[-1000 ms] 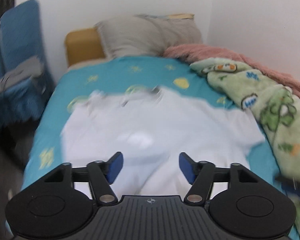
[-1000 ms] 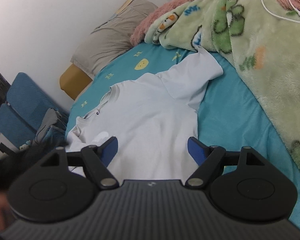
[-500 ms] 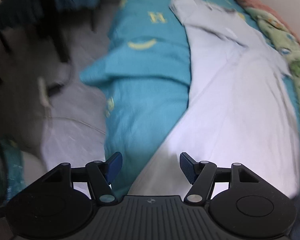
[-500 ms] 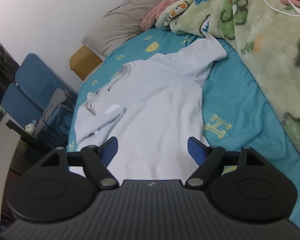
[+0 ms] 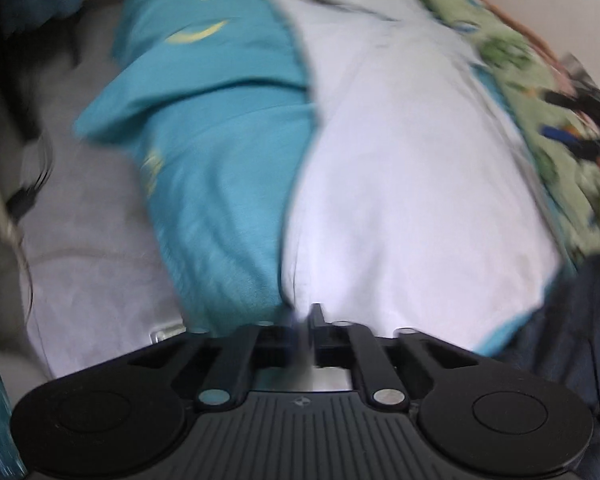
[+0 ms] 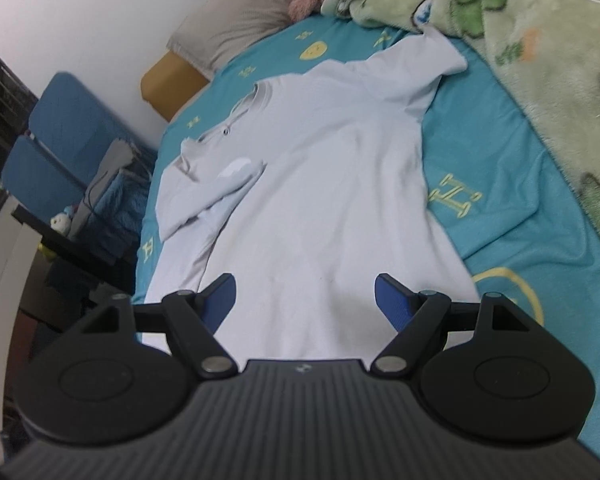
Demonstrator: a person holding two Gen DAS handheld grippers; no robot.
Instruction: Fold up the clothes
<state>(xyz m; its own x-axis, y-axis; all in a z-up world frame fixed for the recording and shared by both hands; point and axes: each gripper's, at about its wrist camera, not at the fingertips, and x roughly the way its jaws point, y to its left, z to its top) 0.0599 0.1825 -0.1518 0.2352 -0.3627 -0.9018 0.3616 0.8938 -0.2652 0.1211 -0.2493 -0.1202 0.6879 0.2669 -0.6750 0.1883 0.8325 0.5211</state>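
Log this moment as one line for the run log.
task: fold clothes | left gripper: shut on white T-shirt hem corner | right gripper: open above hem | shirt flat on teal bedsheet | left view blurred

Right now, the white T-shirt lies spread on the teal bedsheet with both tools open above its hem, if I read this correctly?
Not quite: only the right tool is open, as the right wrist view shows. In the left wrist view the left tool is shut at the hem of the white T-shirt; blur hides whether it pinches fabric. The shirt does lie spread on the teal bedsheet.
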